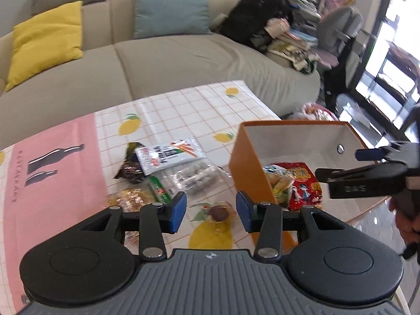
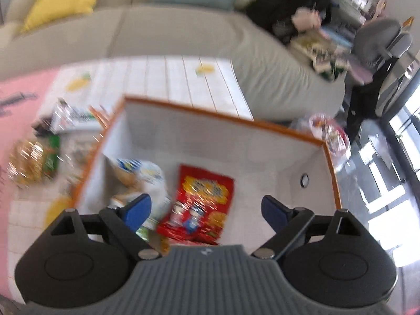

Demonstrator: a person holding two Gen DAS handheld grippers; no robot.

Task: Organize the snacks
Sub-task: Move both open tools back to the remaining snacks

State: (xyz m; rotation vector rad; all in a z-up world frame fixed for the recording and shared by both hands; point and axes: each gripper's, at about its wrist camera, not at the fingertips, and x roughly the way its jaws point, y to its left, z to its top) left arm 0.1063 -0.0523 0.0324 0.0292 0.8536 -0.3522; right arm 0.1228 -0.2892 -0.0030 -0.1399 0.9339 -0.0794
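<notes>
Two grippers over a worktop spread with a lemon-print cloth. Nearest, in the left wrist view, the left gripper, jaws partly apart and holding nothing, above a small dark wrapped sweet lying on the cloth near the front edge. Just beyond, toward the left of it, a loose heap of snacks: a golden packet, a green-labelled clear packet, a clear bag of pale pieces, a white packet and a dark packet under it. At the right end of the worktop, an orange box with a white inside, open on top, holding a red packet and a pale blue-and-white packet side by side on its floor. Above the box, the right gripper, jaws spread wide and empty, clear of the red packet below; right wrist view blurred. Past the far edge, a beige sofa with a yellow cushion and a blue cushion.
</notes>
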